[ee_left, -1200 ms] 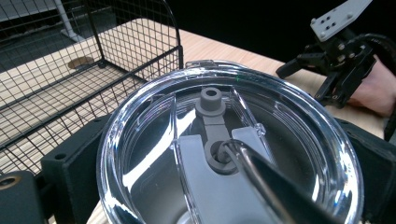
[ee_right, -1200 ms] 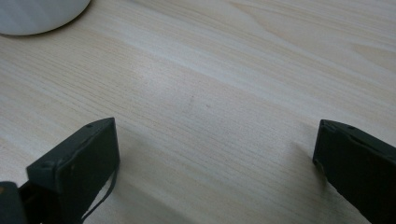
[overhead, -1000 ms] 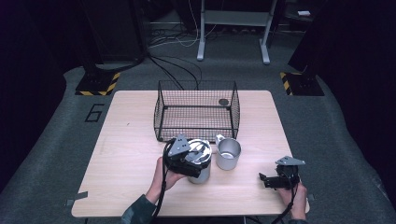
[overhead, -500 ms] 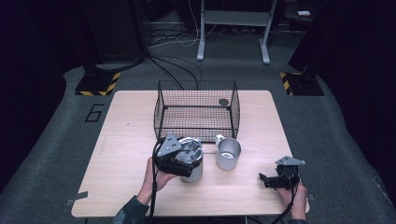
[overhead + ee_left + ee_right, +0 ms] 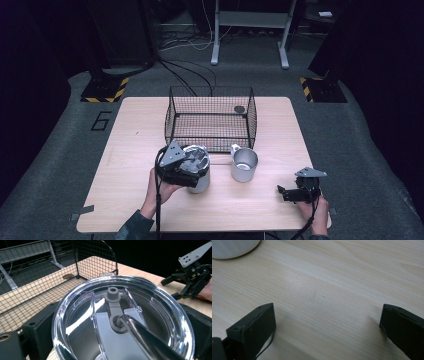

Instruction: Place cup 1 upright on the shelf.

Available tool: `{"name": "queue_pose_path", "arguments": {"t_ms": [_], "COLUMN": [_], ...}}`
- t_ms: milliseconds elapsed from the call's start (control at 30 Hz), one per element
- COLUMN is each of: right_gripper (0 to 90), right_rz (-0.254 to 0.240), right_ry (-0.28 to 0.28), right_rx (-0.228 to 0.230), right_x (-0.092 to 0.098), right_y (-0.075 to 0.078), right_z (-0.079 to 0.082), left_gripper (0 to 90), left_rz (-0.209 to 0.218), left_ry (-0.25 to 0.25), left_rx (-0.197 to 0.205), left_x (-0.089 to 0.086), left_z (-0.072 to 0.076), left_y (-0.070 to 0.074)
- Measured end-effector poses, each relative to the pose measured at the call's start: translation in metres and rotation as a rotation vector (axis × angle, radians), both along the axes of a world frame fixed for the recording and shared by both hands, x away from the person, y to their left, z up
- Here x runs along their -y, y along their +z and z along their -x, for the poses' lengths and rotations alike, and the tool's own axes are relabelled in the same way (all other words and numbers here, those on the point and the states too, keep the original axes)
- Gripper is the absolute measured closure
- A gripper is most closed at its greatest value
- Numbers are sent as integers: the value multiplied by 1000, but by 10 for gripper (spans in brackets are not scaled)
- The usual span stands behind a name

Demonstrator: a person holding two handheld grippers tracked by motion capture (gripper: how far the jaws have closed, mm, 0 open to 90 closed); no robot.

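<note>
A steel tumbler (image 5: 201, 181) with a clear lid (image 5: 122, 320) stands on the wooden table (image 5: 135, 130), left of centre near the front. My left gripper (image 5: 196, 164) is shut on the tumbler at its top, one black jaw on each side of the lid. The lid has a grey slider (image 5: 113, 298). A steel mug (image 5: 244, 164) with a small handle stands just right of the tumbler, apart from it. My right gripper (image 5: 281, 192) rests low at the front right, open, nothing between its jaws (image 5: 327, 315). The right gripper (image 5: 180, 287) also appears beyond the lid.
A black wire basket (image 5: 210, 117) stands behind the tumbler and mug, with a small dark round disc (image 5: 239, 109) at its back right corner. The mug's base (image 5: 232, 247) lies ahead of the right gripper. Dark floor with cables and stands surrounds the table.
My left gripper and the tumbler have shifted left, away from the mug. The right gripper has stayed in place.
</note>
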State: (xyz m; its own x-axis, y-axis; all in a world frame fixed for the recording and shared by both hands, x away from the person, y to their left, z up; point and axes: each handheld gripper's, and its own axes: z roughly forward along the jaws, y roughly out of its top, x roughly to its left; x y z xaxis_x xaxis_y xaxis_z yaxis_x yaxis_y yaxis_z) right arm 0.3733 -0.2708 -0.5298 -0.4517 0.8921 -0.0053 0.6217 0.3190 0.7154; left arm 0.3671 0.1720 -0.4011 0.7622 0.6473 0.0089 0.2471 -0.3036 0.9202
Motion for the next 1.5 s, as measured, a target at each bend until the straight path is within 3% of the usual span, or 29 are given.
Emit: {"name": "queue_pose_path", "arguments": {"t_ms": [467,1133,1500], "right_gripper": [0,0,0], "right_rz": [-2,-2,-2], "right_ry": [0,-4,-4], "right_rx": [3,-2,-1], "right_x": [0,0,0], "right_y": [0,0,0], "right_z": [0,0,0], "left_gripper": [43,43,43], "left_rz": [1,10,19], "left_ry": [26,51,58], "left_rx": [10,29,44], "left_x": [-15,-35,-37], "left_z": [-2,-11,-21], "left_y": [7,39,52]}}
